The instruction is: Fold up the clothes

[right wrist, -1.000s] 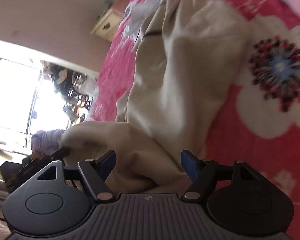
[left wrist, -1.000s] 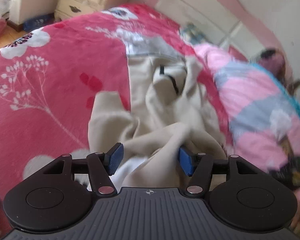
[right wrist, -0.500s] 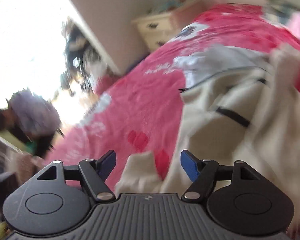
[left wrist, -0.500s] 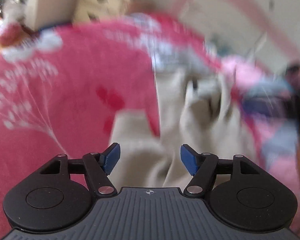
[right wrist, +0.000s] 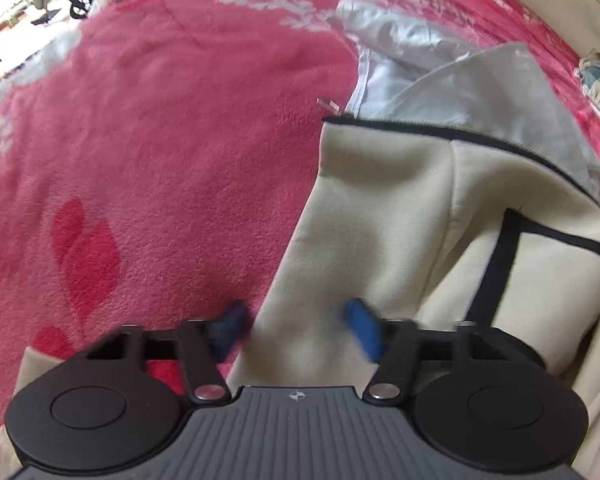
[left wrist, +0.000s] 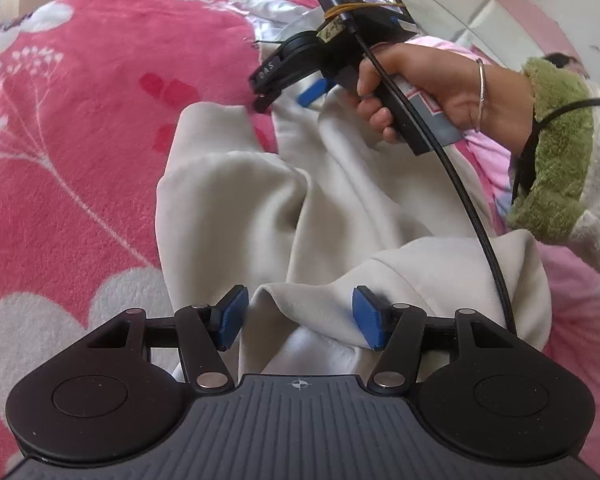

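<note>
A cream fleece jacket (left wrist: 236, 200) with black zip trim (right wrist: 452, 132) and a white lining (right wrist: 432, 80) lies crumpled on the pink floral blanket (left wrist: 80, 120). My left gripper (left wrist: 298, 316) is open, low over the near end, with a raised fold of cream cloth between its blue pads. In the left wrist view a hand holds my right gripper (left wrist: 288, 98) farther up, its tips at the jacket's left edge. In its own view the right gripper (right wrist: 296, 328) is open and blurred, and a strip of cream cloth runs between its fingers.
A hand (left wrist: 432, 80) with a bangle and a green fuzzy cuff (left wrist: 552, 152) reaches in from the right, trailing a black cable (left wrist: 472, 208). A pink patterned quilt (left wrist: 588, 312) borders the jacket on the right. A checked cloth (right wrist: 598, 76) lies by the headboard.
The right gripper has swung from the jacket's lower part up to its left edge near the zip. It now shows in the left wrist view. The left gripper has dropped closer onto the near fold.
</note>
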`<act>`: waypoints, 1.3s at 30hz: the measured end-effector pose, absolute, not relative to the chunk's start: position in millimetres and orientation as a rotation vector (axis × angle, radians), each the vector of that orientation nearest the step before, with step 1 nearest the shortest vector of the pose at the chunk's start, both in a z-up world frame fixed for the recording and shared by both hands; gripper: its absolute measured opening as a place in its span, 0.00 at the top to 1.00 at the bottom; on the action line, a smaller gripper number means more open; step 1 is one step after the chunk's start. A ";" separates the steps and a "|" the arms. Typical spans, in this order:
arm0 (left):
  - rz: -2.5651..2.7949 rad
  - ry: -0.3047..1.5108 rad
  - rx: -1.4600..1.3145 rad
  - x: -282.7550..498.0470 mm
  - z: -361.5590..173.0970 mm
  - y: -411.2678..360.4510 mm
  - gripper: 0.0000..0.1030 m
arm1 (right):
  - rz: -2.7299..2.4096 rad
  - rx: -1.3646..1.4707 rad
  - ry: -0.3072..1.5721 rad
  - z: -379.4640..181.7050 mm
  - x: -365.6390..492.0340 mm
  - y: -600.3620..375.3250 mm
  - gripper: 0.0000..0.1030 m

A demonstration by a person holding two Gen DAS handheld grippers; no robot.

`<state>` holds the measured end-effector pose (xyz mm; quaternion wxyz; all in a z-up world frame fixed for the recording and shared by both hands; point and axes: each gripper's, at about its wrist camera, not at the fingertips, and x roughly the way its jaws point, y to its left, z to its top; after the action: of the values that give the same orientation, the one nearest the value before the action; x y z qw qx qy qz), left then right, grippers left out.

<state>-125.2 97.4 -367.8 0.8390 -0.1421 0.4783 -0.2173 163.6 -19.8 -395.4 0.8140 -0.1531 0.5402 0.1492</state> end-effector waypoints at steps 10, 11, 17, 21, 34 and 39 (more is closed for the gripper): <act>-0.627 0.902 -0.132 -173.6 -332.3 77.3 0.55 | 0.327 0.255 0.846 -254.0 61.2 -171.0 0.95; -0.651 0.895 -0.107 -180.2 -328.5 74.1 0.55 | 0.317 0.282 0.814 -238.5 40.2 -188.1 0.95; -0.699 0.956 -0.141 -205.3 -320.4 71.3 0.54 | 0.162 0.340 0.735 -184.8 -91.5 -276.7 0.95; -0.722 0.981 -0.156 -221.4 -312.7 70.4 0.54 | 0.002 0.349 0.754 -177.9 -170.2 -318.3 0.95; -0.444 0.998 -0.549 -205.8 -290.1 111.6 0.49 | -0.197 0.591 0.863 -227.2 -263.7 -389.2 0.95; -0.532 0.971 -0.488 -171.4 -294.4 66.4 0.49 | -0.197 0.619 0.824 -225.9 -252.8 -388.2 0.95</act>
<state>-171.4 66.4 -294.4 0.8225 -0.2292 0.4565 -0.2502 -252.8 -388.2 -225.9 0.8654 0.2955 0.3936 -0.0939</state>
